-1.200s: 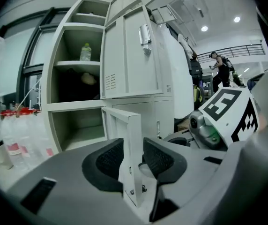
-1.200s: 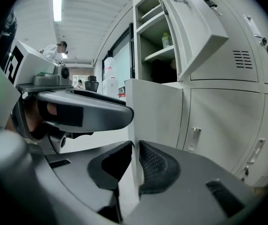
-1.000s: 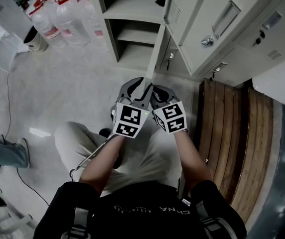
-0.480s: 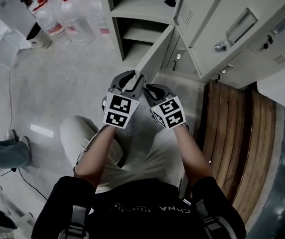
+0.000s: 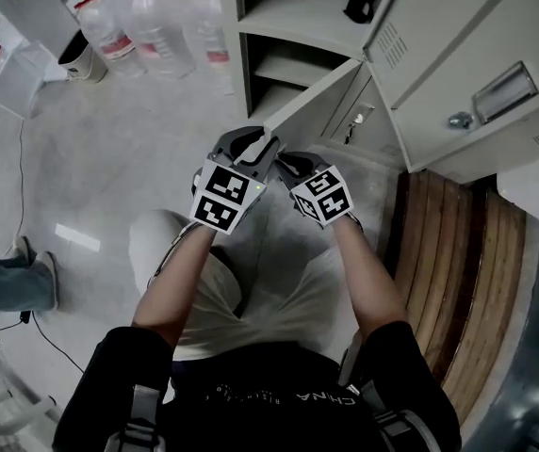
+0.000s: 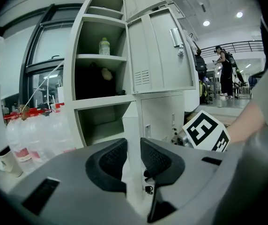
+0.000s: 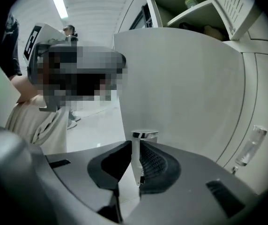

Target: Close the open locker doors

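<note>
In the head view, the locker door (image 5: 324, 109), a flat panel of pale grey sheet metal, is being shown standing ajar at 12 o'clock of both grippers, in front of the lowest open compartment of the lockers (image 5: 458, 36). The left gripper (image 5: 249, 147) is being held at the door's free edge, with the right gripper (image 5: 293, 163) just at 3 o'clock of it. Clear plastic water bottles (image 5: 156, 26) are being shown at 10 o'clock on the glossy floor, and a slatted wooden bench (image 5: 449, 271) at 4 o'clock.

The grip itself is being shown only in the left gripper view. The jaws have just been closing, and their ribbed black pads (image 6: 110, 159) are being pressed against both faces of the door's thin white edge (image 6: 130, 121). A small bottle (image 6: 104, 46) on an upper shelf is also being shown only here.

In the right gripper view, a chrome, round-topped handle (image 7: 145, 135) is being pinched between the narrowly parted jaws of the right gripper (image 7: 135, 157). The door's smooth face (image 7: 181, 88) is filling the upper frame.
</note>
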{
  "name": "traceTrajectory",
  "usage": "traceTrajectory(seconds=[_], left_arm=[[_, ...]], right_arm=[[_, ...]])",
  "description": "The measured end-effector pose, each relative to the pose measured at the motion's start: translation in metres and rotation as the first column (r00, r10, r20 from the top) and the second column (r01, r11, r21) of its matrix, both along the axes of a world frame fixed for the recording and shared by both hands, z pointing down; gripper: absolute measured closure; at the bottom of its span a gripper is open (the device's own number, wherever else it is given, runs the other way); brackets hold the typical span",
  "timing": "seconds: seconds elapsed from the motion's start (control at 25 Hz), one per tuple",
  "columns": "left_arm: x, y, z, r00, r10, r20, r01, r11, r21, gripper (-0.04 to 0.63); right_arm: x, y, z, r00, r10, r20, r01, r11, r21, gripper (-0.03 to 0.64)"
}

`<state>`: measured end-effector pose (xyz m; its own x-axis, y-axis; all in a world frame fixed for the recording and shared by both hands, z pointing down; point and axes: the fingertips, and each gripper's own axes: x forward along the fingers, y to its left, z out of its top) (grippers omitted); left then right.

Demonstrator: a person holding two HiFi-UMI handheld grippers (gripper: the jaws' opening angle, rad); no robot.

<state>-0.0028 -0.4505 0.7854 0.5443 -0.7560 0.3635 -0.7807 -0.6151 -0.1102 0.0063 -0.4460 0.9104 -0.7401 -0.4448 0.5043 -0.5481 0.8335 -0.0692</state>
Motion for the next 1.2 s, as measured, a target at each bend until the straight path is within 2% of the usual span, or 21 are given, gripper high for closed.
traceTrajectory(seconds=[0.48, 0.68, 0.88, 1.08, 1.2], left_arm=[[-0.031, -0.025, -0.001, 0.998, 0.056, -0.023, -0.056, 0.998, 0.011, 0.495], [-0.045, -0.04, -0.002, 0.997, 0.072, -0.018, -0.071, 0.997, 0.031, 0.494], [-0.062, -0.059, -0.001, 0.998, 0.064, 0.011, -0.065, 0.994, 0.084, 0.494], [-0.092, -0.079, 0.007, 0.999, 0.031, 0.028, -0.033, 0.996, 0.085, 0.494], [-0.102, -0.092, 0.007, 0.999, 0.047, 0.024, -0.049, 0.994, 0.094, 0.495]], right_arm=[[-0.037, -0.029, 0.01, 0.999, -0.022, -0.042, 0.021, 1.0, -0.01, 0.546], [-0.05, -0.044, 0.01, 0.999, 0.012, -0.052, -0.011, 1.0, 0.016, 0.548], [-0.064, -0.065, 0.01, 0.995, 0.068, -0.072, -0.067, 0.998, 0.023, 0.555], [-0.08, -0.092, 0.009, 0.986, 0.147, -0.076, -0.145, 0.989, 0.03, 0.557], [-0.087, -0.11, 0.009, 0.979, 0.195, -0.056, -0.194, 0.981, 0.026, 0.558]])
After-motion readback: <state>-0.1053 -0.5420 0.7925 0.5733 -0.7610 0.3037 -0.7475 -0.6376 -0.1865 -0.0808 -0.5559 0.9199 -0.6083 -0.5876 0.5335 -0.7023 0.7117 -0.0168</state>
